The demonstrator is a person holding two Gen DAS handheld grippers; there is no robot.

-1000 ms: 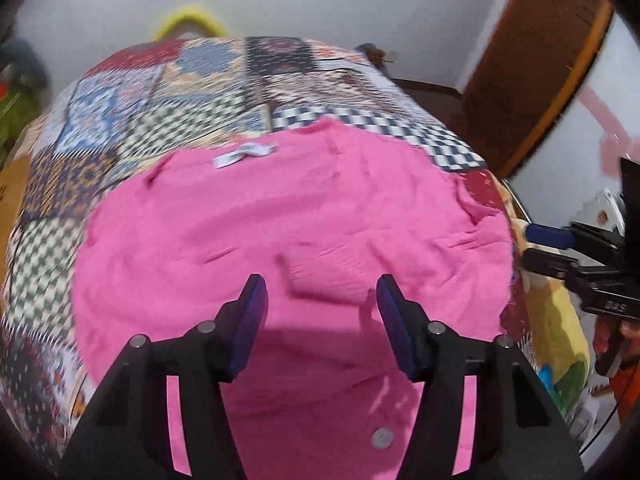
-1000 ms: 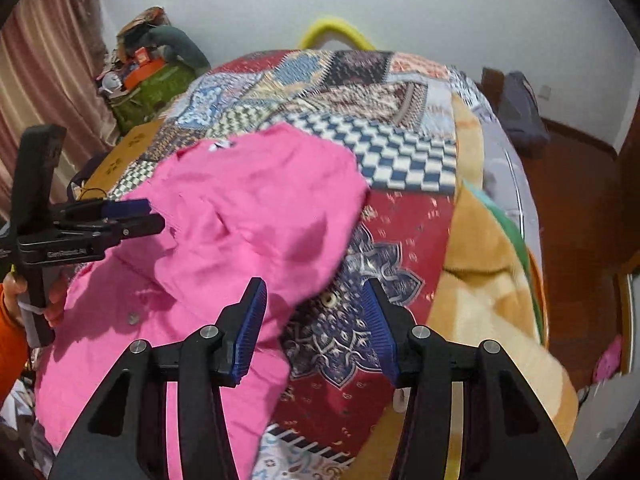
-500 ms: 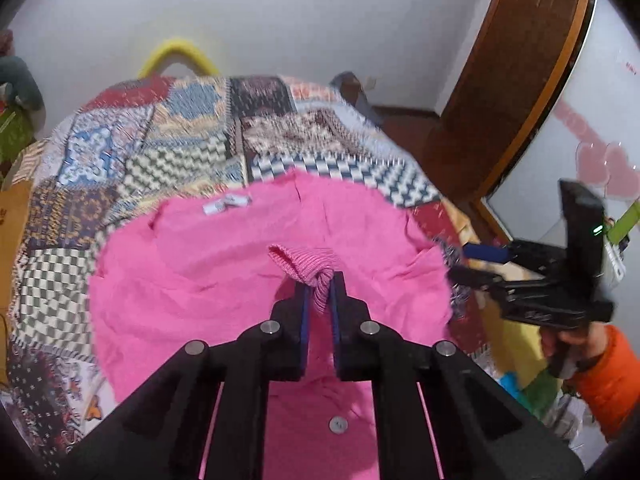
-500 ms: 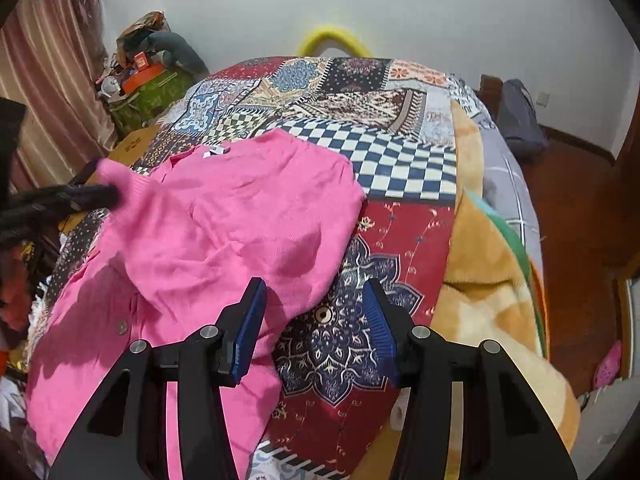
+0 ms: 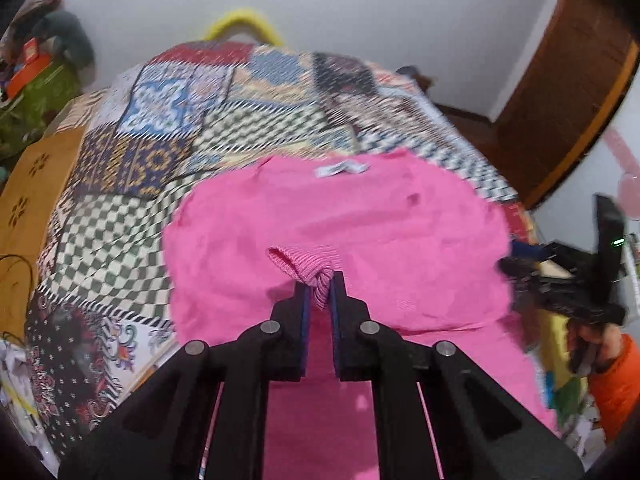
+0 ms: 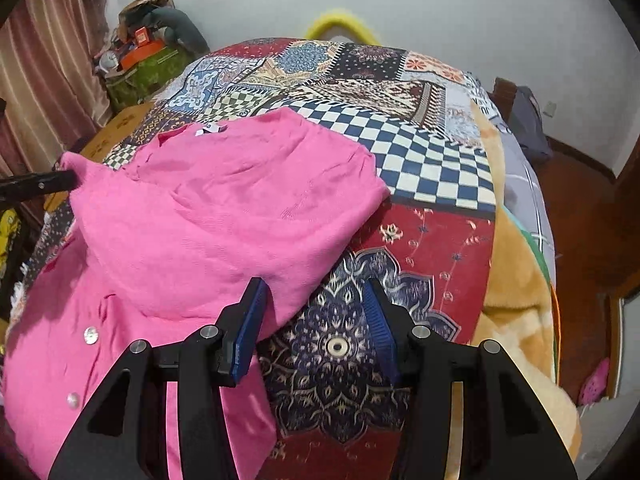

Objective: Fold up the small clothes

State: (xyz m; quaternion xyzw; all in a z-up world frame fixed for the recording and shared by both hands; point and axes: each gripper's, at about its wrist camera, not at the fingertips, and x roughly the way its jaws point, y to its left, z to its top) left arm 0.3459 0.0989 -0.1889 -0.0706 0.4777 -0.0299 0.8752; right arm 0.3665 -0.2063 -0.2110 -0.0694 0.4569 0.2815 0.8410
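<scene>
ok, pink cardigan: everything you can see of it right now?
The pink cardigan is a fine knit with pearly buttons and a white neck label. It lies on the patchwork quilt, a sleeve folded across its body. The left gripper is shut on the ribbed cuff, lifting it. The right gripper hangs open over the fold's edge.

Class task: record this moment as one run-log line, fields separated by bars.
left tool: shut on ribbed cuff | pink knitted buttoned cardigan: on patchwork quilt | right tool: open, empty
</scene>
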